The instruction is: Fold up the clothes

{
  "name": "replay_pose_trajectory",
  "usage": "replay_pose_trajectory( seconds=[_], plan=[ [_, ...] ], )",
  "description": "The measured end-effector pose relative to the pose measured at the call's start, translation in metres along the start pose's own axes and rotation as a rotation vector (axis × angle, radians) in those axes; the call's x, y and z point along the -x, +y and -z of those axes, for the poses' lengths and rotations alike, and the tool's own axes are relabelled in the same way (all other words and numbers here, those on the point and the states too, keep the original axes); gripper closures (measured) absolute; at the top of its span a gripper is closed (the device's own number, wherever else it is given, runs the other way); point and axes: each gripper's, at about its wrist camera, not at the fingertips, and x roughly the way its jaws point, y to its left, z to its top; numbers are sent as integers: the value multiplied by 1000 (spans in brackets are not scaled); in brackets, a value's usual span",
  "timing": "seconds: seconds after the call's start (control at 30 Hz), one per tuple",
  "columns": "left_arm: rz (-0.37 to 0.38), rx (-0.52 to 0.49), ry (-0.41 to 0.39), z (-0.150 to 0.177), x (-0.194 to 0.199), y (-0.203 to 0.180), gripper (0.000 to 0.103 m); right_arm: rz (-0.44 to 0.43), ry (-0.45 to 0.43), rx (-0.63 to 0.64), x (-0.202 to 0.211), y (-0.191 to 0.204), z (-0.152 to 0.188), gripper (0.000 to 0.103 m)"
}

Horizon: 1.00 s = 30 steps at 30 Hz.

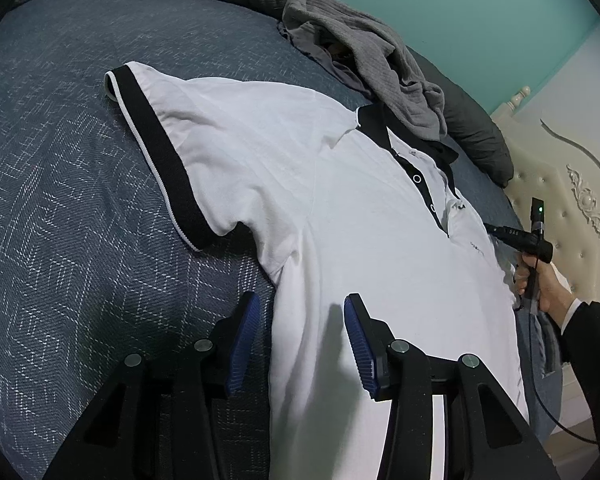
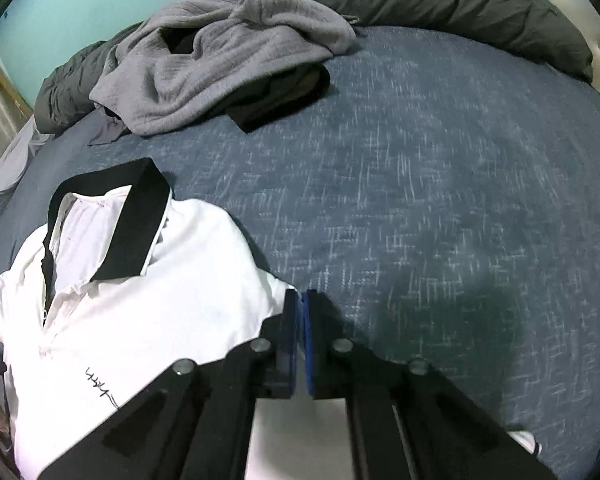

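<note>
A white polo shirt (image 1: 340,220) with black collar and black sleeve cuffs lies face up on the blue bed cover (image 1: 60,200). My left gripper (image 1: 300,312) is open, its blue pads straddling the shirt's side seam just below the spread-out sleeve (image 1: 168,152). In the right wrist view the shirt (image 2: 140,300) lies at the left, and my right gripper (image 2: 300,300) is shut on the shirt's edge near the shoulder. The right gripper also shows in the left wrist view (image 1: 496,232), at the shirt's far side.
A pile of grey clothes (image 2: 220,52) lies beyond the collar on the bed cover (image 2: 440,200). A dark grey duvet (image 2: 440,4) runs along the far edge. A cream padded headboard (image 1: 572,184) stands at the right.
</note>
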Motion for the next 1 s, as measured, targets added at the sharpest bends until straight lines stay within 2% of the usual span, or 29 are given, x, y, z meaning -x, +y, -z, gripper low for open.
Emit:
replay_pose_trajectory(
  seconds=[0.07, 0.2, 0.37, 0.43, 0.47, 0.63, 0.7, 0.77, 0.87, 1.0],
  plan=[
    [0, -2, 1, 0, 0, 0, 55, 15, -50, -48, 4, -6, -4, 101],
    [0, -1, 0, -1, 0, 0, 55, 72, -17, -109, -5, -13, -7, 102],
    [-3, 3, -6, -2, 2, 2, 55, 89, 3, -138, -11, -10, -8, 99],
    [-3, 6, -10, -3, 3, 2, 55, 140, -14, -132, -3, -8, -8, 84],
    [-3, 8, -11, -4, 4, 3, 55, 158, -34, -149, 4, -10, -7, 72],
    [0, 22, -29, -6, 11, 6, 55, 220, -165, -215, 52, 1, 11, 65],
    [-3, 26, -43, -8, 16, 7, 55, 184, -210, -251, 73, 15, 26, 62],
    [1, 38, -59, -9, 23, 10, 55, 113, -240, -281, 95, 34, 49, 58],
    [-4, 51, -84, -11, 34, 16, 55, 29, -251, -267, 116, 72, 81, 56],
    [-21, 93, -113, -15, 47, 32, 51, -87, -218, -256, 132, 117, 120, 55]
  ],
)
